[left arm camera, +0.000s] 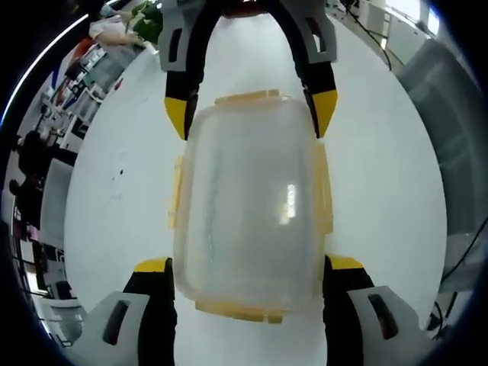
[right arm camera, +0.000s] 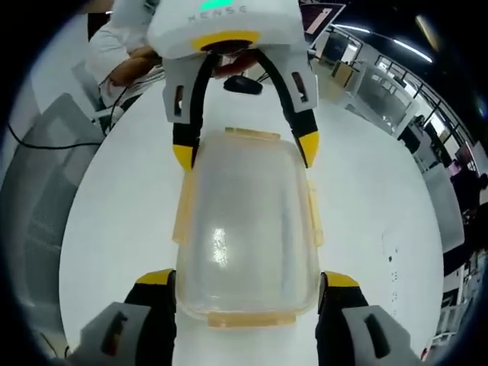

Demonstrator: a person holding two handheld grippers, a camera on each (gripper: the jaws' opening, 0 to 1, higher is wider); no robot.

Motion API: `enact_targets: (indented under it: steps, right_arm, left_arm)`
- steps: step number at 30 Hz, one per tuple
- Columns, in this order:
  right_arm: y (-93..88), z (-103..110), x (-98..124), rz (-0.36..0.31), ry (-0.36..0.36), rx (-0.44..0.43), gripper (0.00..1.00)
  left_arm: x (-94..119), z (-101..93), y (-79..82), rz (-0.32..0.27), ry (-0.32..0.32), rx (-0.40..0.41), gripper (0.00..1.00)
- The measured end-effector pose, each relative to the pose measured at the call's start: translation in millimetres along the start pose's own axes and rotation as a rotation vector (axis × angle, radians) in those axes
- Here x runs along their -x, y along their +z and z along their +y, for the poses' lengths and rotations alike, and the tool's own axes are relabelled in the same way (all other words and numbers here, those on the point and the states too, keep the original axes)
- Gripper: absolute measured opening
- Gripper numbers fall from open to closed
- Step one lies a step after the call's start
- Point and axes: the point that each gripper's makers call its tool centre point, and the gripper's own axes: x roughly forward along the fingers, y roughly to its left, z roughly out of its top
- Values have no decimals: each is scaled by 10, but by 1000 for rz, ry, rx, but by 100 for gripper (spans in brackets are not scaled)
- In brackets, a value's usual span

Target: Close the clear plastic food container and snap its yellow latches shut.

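The left gripper (left arm camera: pixel 248 267) stands with its yellow-tipped jaws spread wide, one on each long side of the clear container (left arm camera: pixel 248 210), close against the near corners. Whether the tips press the plastic or just sit beside it, I cannot tell. The right gripper (right arm camera: pixel 248 280) does the same from the opposite end, jaws wide and flanking the container (right arm camera: pixel 248 229) at its near corners.

The container lies flat on the white table (left arm camera: pixel 122 191) between the two tools, its lid on top. Yellow latches (left arm camera: pixel 325 191) run along the long sides and the short ends; they look to stick outward from the rim, though I can't say for sure whether any is snapped down.

In the left gripper view the right gripper (left arm camera: pixel 252 114) comes in from the top, its jaws straddling the far end. In the right gripper view the left gripper (right arm camera: pixel 244 145) shows the same way, with its white housing above.

The right gripper view has a person's arm in a white sleeve (right arm camera: pixel 114 53) resting at the table's far edge, and a grey chair back (right arm camera: pixel 46 152) to the side. The left gripper view shows shelves of clutter (left arm camera: pixel 76 69) beyond the table, and a grey panel (left arm camera: pixel 450 99) on the other side. The table (right arm camera: pixel 366 198) is round-edged and bare white, with a few small dark marks.
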Motion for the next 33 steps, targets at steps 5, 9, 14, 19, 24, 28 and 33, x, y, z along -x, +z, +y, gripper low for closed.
enact_targets:
  steps: [5, 9, 14, 19, 24, 28, 33]
  right_arm:
    - [-7, -6, 59, -8, -20, -8, 75]
    - [-23, -3, 95, -6, -32, -14, 75]
    - [-57, 28, 171, 1, -51, -7, 75]
    - [-78, 24, 265, -8, -72, -34, 75]
    - [-87, 73, 348, -9, -91, -41, 75]
    - [-102, 119, 384, -6, -98, -46, 75]
    - [-87, 211, 449, -14, -108, -67, 75]
  left_arm:
    - [30, -24, -50, -1, 9, 18, 85]
    - [69, -29, -57, -6, 20, 18, 85]
    - [113, -7, -81, -10, 44, 41, 87]
    - [181, -46, -85, -16, 59, 47, 88]
    - [233, -86, -95, -16, 66, 57, 89]
    - [276, -96, -108, -16, 81, 71, 89]
    - [330, -147, -136, -13, 87, 88, 89]
